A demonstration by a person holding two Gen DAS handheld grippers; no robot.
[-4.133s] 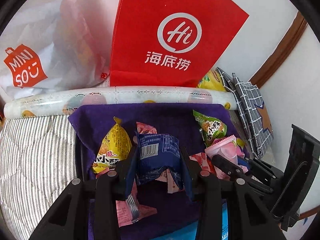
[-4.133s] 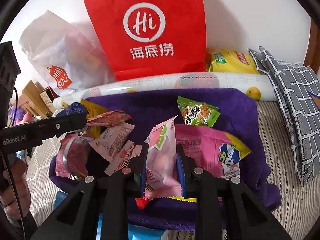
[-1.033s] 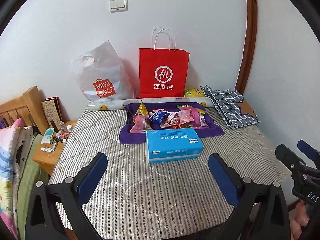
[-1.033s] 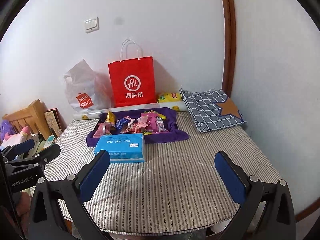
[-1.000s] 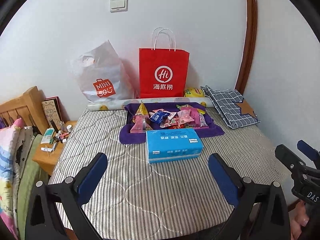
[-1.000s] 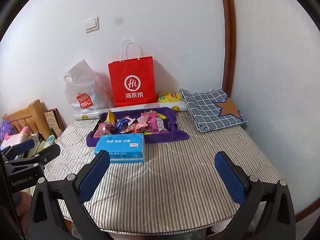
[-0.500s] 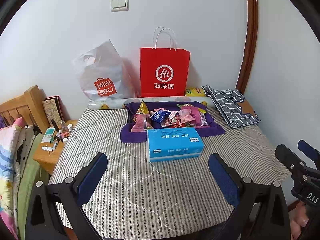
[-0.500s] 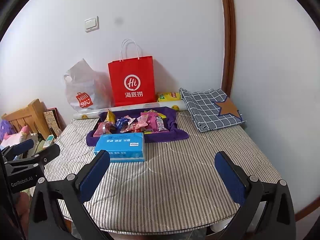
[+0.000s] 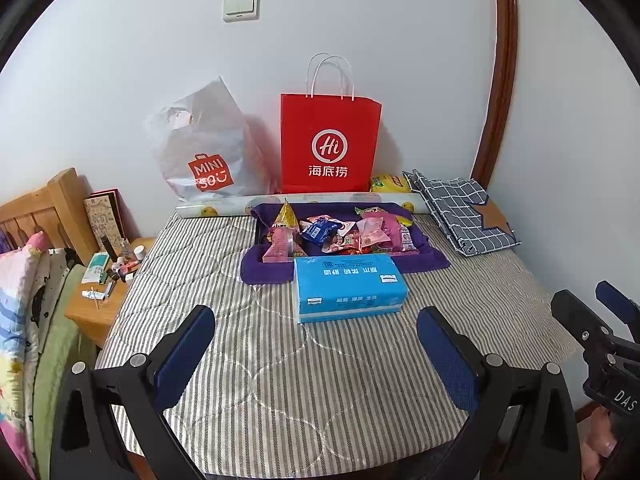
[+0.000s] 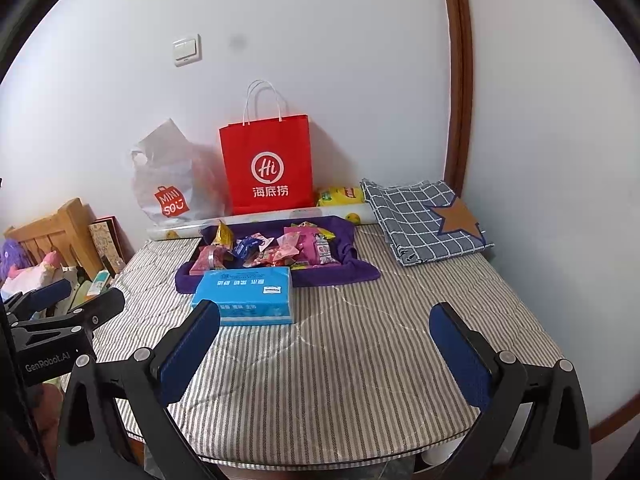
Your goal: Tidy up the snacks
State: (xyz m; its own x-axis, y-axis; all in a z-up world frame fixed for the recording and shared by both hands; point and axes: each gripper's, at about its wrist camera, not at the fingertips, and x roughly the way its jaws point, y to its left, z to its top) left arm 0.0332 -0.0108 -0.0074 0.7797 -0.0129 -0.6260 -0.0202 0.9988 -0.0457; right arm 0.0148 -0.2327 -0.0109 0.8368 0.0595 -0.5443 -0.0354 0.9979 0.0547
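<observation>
Several snack packets (image 9: 340,234) lie piled in a tray lined with purple cloth (image 9: 428,258) at the back of the striped table; the pile also shows in the right wrist view (image 10: 276,250). A yellow packet (image 9: 287,214) stands at the pile's left. My left gripper (image 9: 316,344) is open and empty, held far back over the table's near edge. My right gripper (image 10: 324,340) is open and empty too, equally far from the tray (image 10: 356,272).
A blue tissue pack (image 9: 348,288) lies in front of the tray. A red paper bag (image 9: 330,144), a white plastic bag (image 9: 204,152) and a printed roll (image 9: 224,208) stand behind it. Folded checked cloth (image 9: 464,212) lies at the right. A wooden bedside table (image 9: 100,304) stands at the left.
Four seconds ago each gripper was shut on a packet over the tray. Both now hang open and empty, far back. In the last second the views barely shifted.
</observation>
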